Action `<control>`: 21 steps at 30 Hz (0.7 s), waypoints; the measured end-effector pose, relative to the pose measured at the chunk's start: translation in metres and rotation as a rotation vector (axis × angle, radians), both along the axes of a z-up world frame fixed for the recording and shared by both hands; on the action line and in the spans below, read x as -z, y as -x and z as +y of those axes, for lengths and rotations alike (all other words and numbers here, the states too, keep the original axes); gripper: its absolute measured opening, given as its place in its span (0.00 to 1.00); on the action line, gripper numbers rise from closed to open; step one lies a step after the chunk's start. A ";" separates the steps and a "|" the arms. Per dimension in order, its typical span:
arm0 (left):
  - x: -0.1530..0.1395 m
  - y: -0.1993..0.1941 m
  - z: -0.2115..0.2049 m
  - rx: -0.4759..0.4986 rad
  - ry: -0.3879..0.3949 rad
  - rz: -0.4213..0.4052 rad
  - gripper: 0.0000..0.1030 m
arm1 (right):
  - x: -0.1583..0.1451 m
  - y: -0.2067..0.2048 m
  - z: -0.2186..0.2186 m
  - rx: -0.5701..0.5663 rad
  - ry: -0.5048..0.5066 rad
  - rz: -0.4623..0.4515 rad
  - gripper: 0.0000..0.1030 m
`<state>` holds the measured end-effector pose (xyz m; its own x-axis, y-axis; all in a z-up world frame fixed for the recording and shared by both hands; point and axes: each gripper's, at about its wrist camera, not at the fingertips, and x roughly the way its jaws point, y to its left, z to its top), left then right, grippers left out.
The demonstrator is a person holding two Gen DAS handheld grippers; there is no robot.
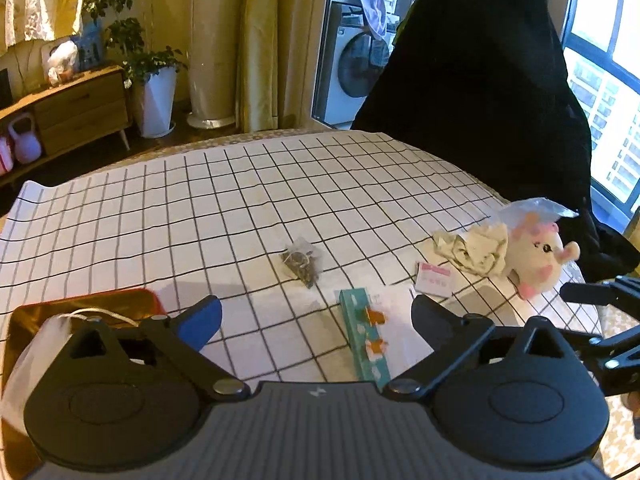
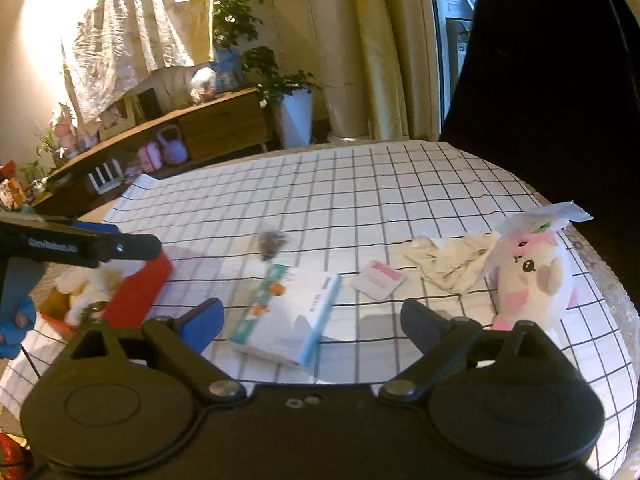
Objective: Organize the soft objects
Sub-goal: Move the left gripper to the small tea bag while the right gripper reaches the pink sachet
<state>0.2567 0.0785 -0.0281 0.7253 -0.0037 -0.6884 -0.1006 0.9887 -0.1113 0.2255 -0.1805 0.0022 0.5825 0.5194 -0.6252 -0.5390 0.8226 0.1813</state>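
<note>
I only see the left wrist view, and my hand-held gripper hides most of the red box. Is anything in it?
Observer: Yes. In the right wrist view the red box holds some pale plush.
Operator: Is the right hand-held gripper carrying anything?
Observer: No. The right hand-held gripper is open, with nothing between its jaws.
Operator: What is the white blur beside the teal box?
Observer: A flat white box with a light blue edge, lying right beside the teal box.
</note>
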 end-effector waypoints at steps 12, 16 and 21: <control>0.027 -0.064 0.002 -0.042 0.019 0.054 0.99 | 0.041 -0.060 0.012 -0.090 0.127 -0.002 0.91; 0.038 -0.085 0.005 -0.062 -0.006 0.079 0.99 | 0.052 -0.077 0.020 -0.136 0.172 0.004 0.91; 0.057 -0.112 0.008 -0.093 -0.020 0.119 0.99 | 0.066 -0.094 0.030 -0.187 0.211 0.028 0.88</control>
<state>0.3688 0.0863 -0.0853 0.6349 0.0744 -0.7690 -0.2034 0.9763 -0.0735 0.3197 -0.1500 -0.0639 0.4694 0.4731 -0.7455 -0.6825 0.7301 0.0336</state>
